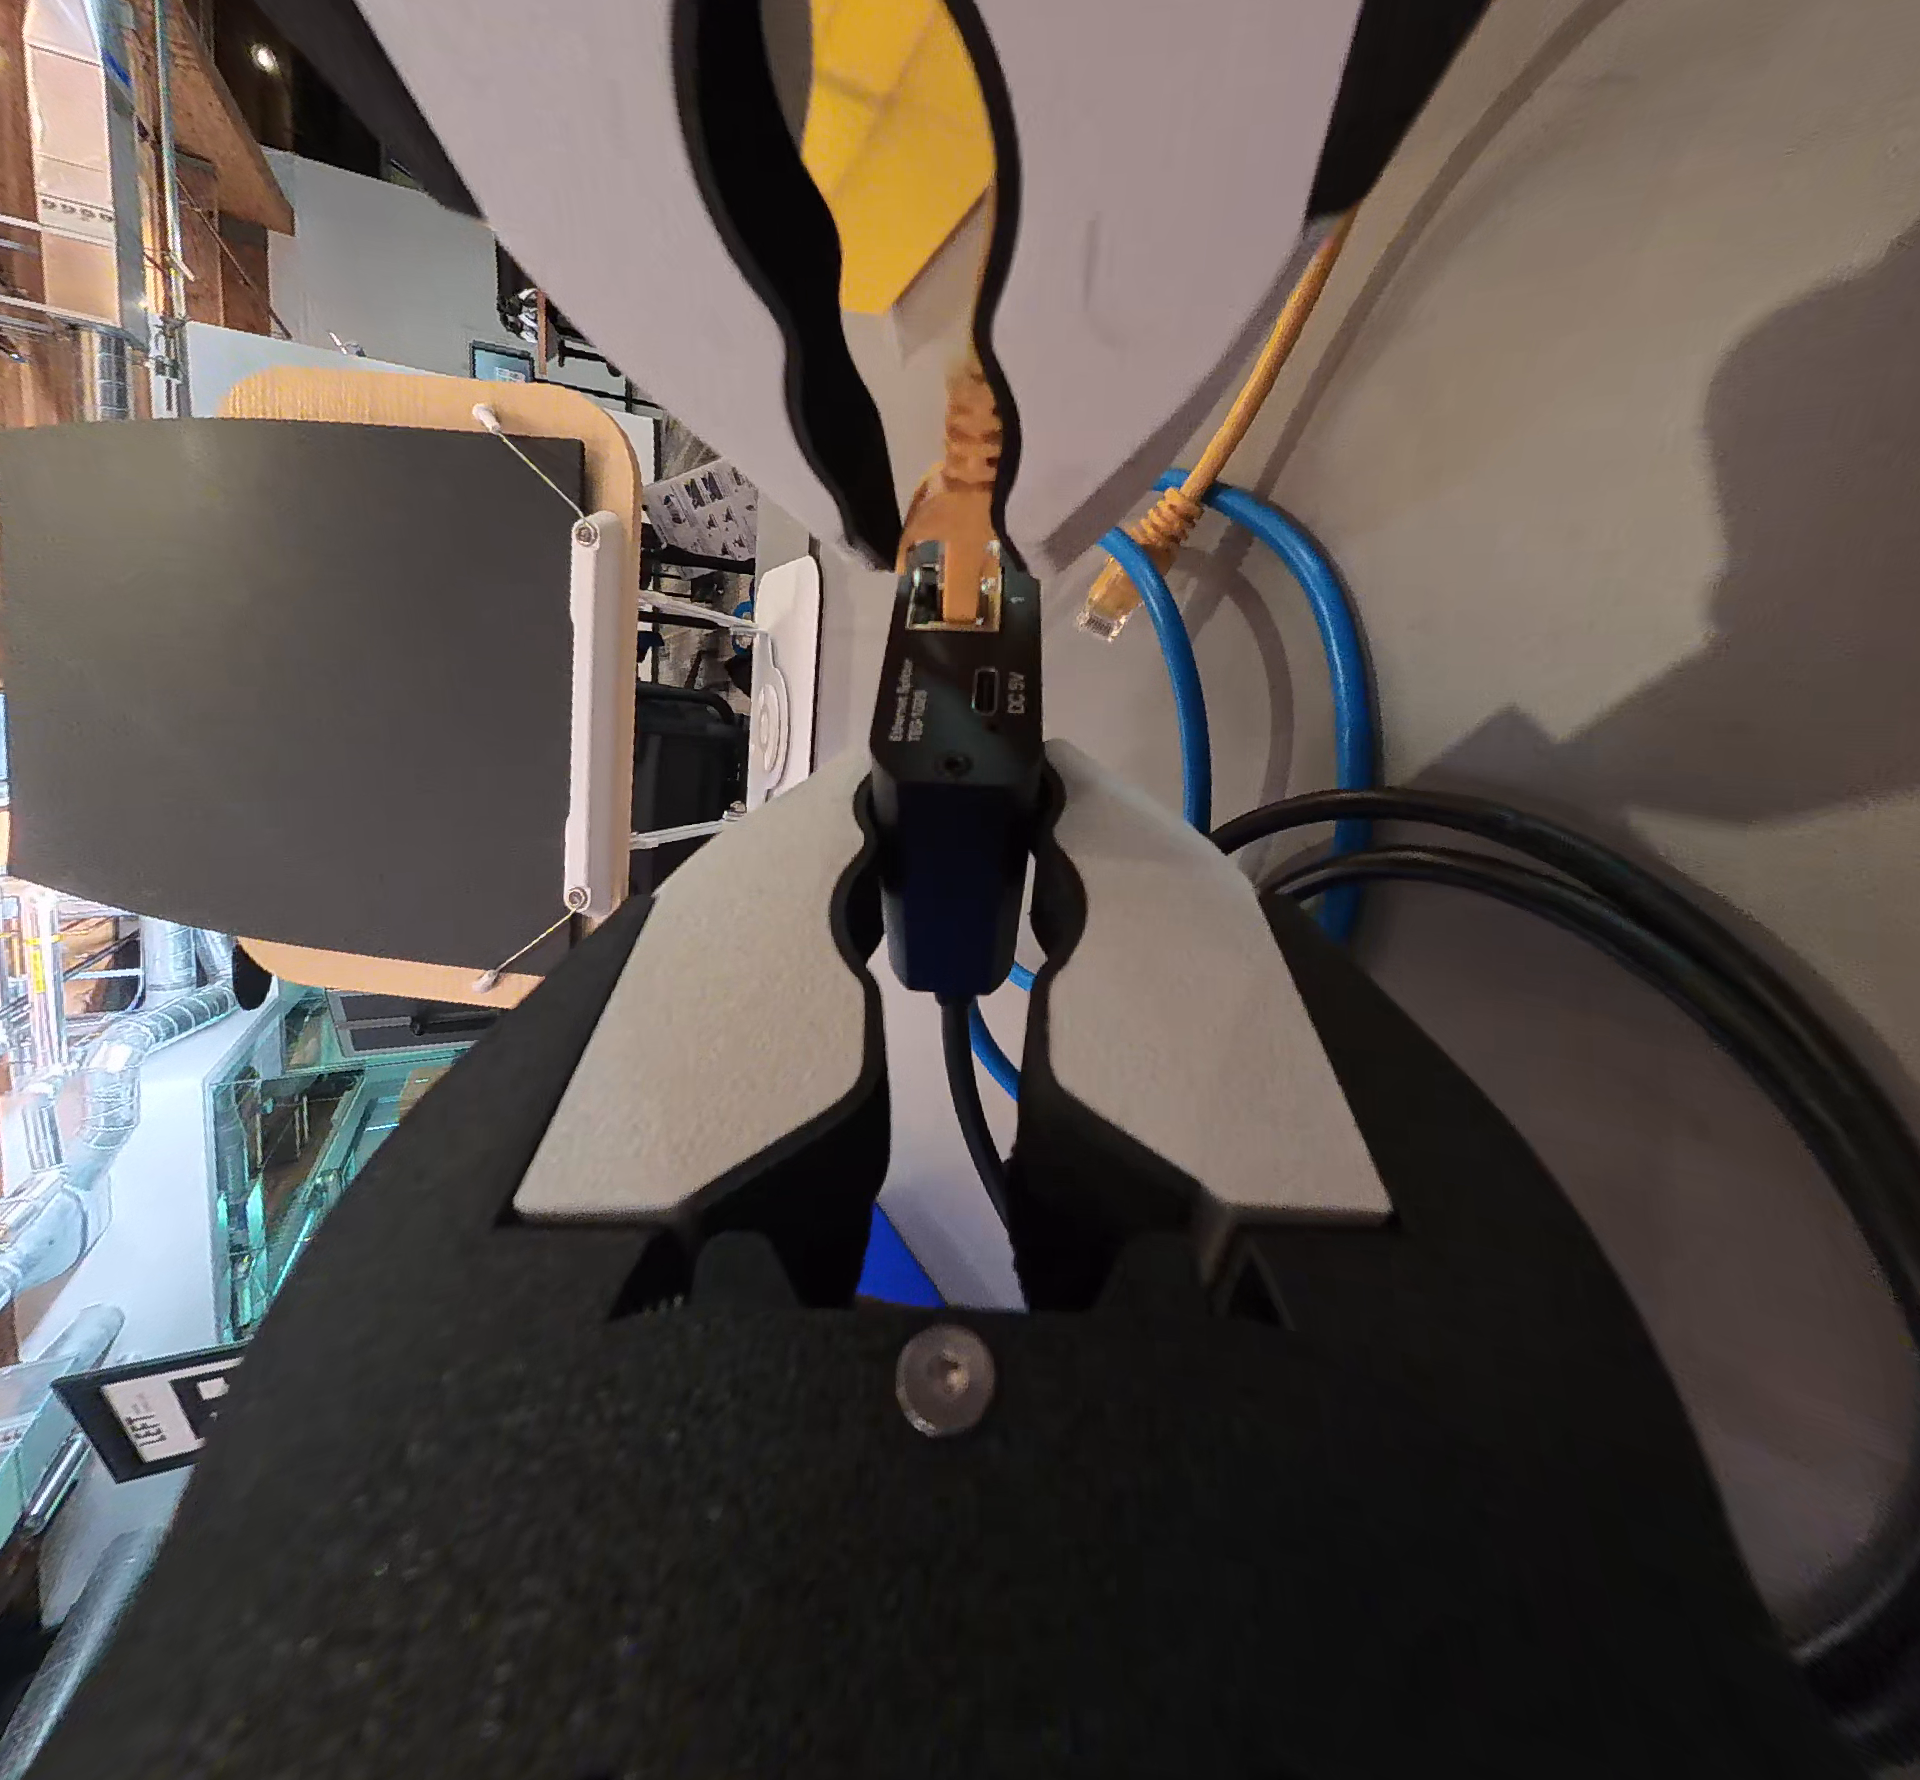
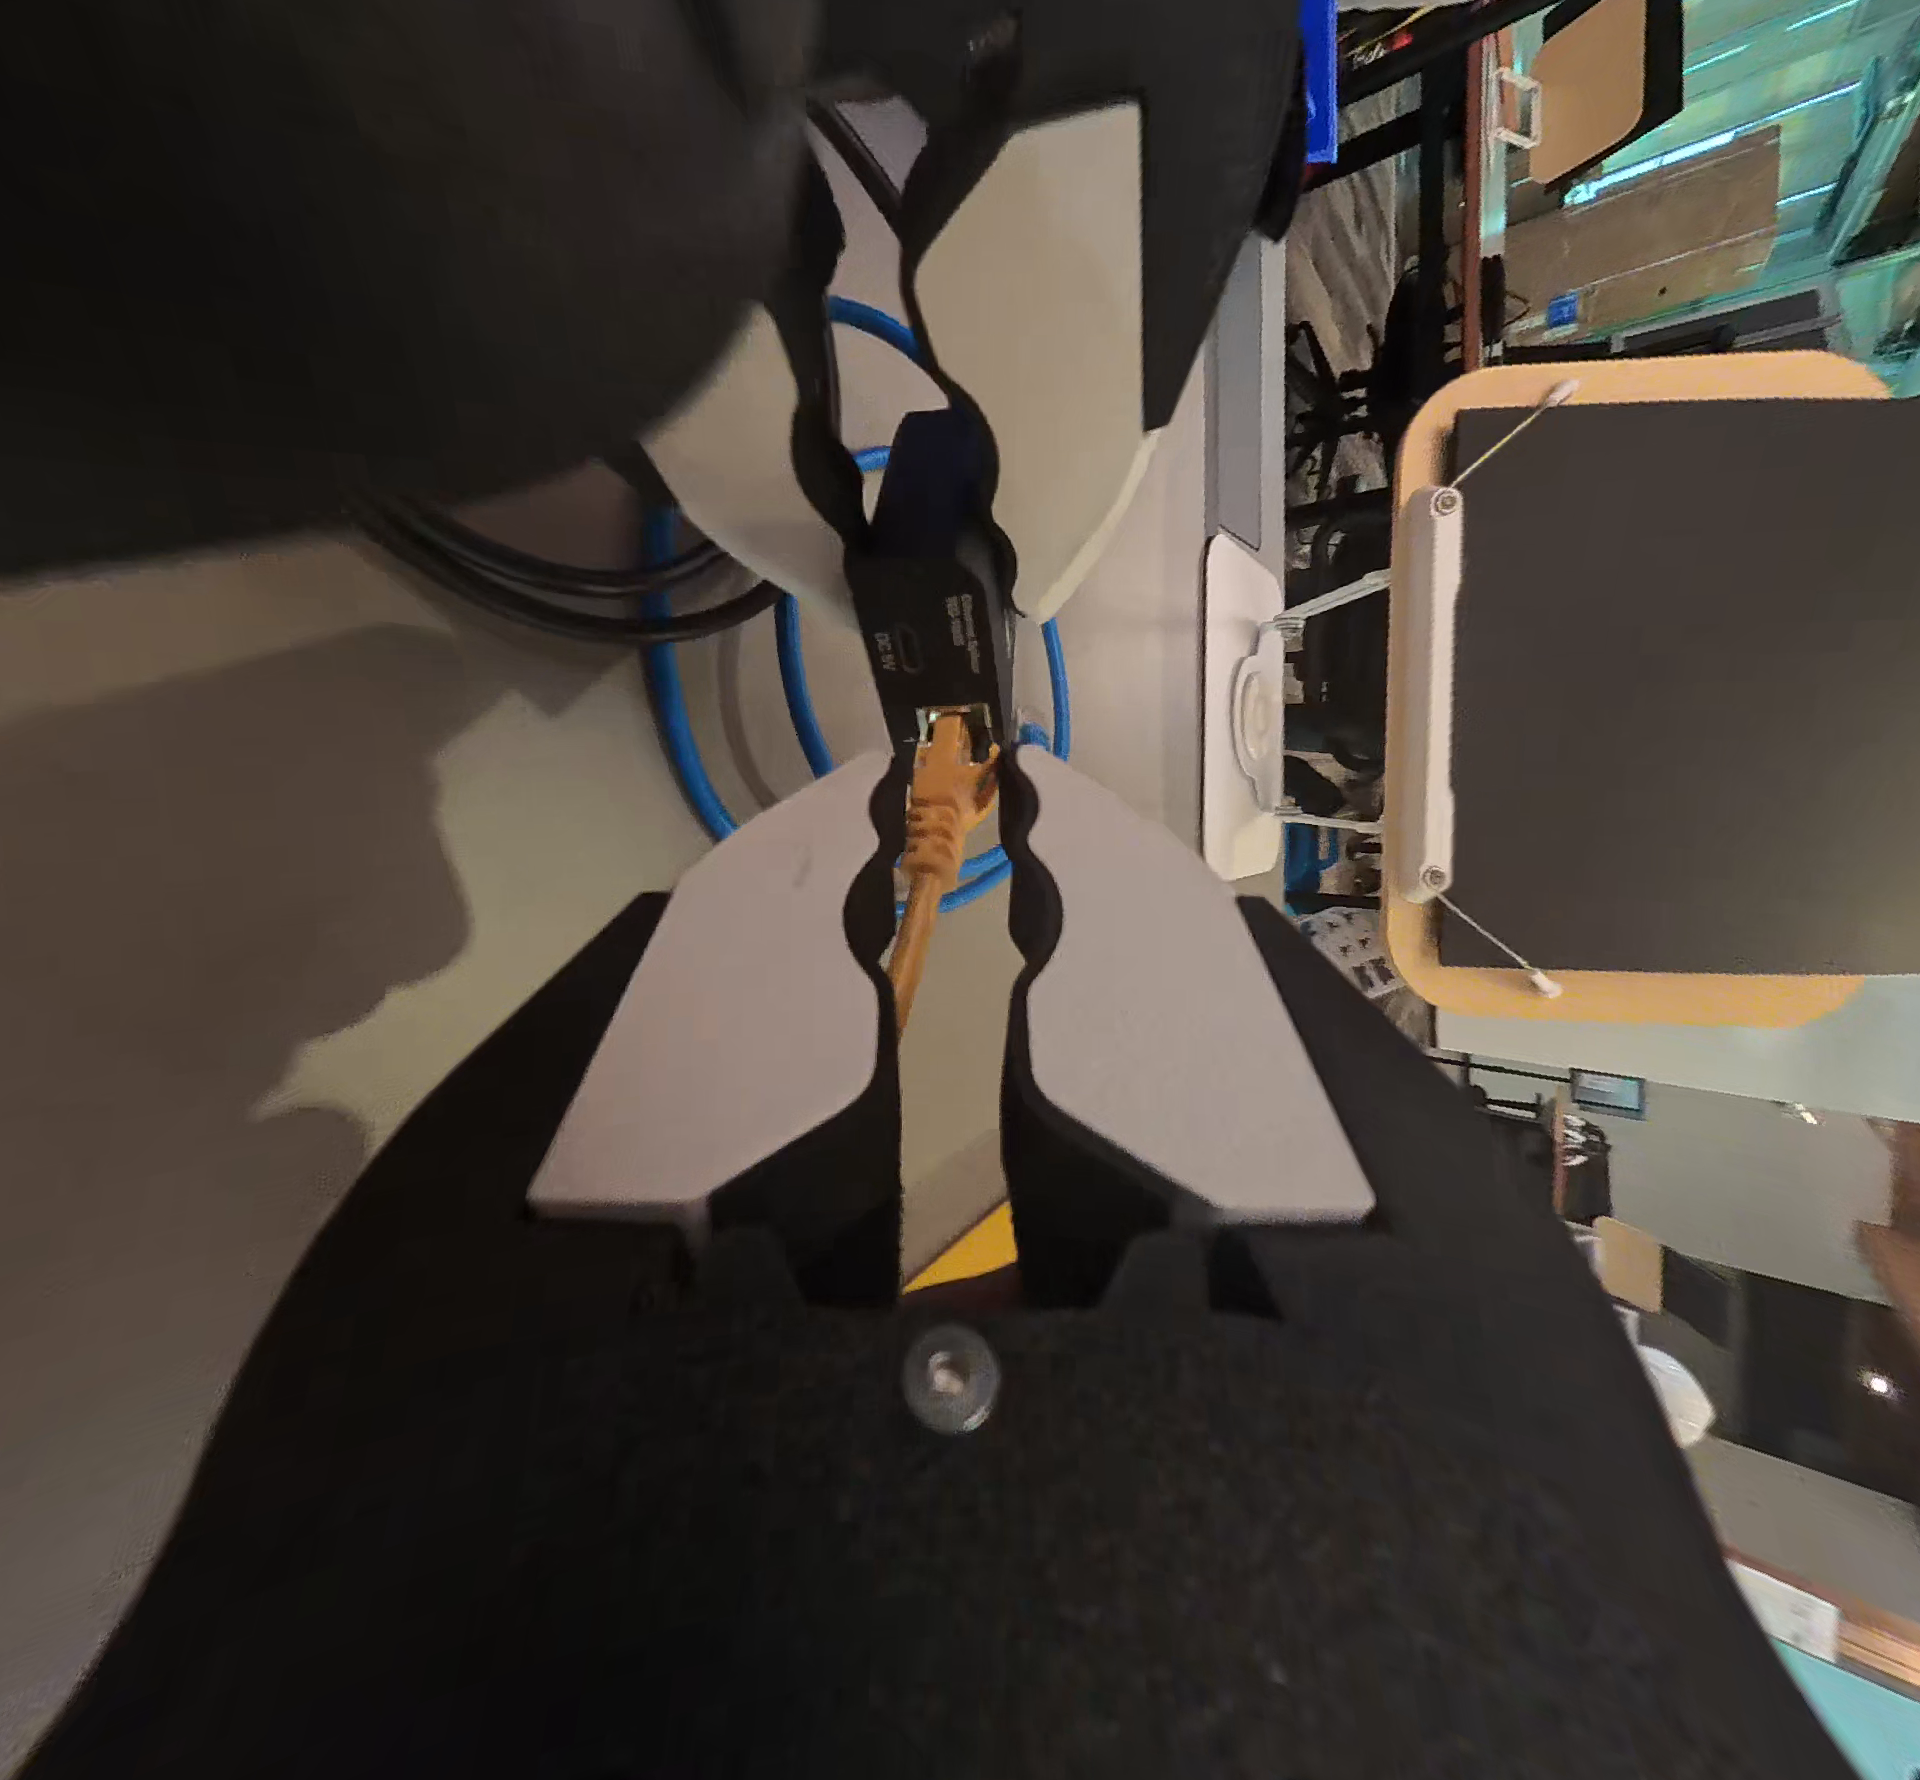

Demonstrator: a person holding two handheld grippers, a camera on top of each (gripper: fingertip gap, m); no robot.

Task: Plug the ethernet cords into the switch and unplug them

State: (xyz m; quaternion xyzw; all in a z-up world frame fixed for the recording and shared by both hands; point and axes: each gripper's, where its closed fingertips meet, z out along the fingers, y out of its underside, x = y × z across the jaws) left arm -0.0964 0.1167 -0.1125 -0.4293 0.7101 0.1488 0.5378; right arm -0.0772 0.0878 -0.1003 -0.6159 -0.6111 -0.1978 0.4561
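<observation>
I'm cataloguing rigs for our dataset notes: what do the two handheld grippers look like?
Both match: a coarse, matte black body with a clear round screw head at its centre, and two pale grey fingers with wavy black inner pads. That holds for the left gripper and the right gripper. No hands or sleeves show.

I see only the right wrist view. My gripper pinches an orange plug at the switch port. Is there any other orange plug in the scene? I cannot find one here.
Observer: Yes. Apart from the orange plug at the switch, the left wrist view shows a second orange plug. It lies free on the grey table, beside the blue cable.
Operator: Thank you. What is behind the switch, where the left gripper covers it?
Observer: The left gripper is shut on the rear half of the switch. A black cord leaves the rear end and runs back between the fingers.
</observation>
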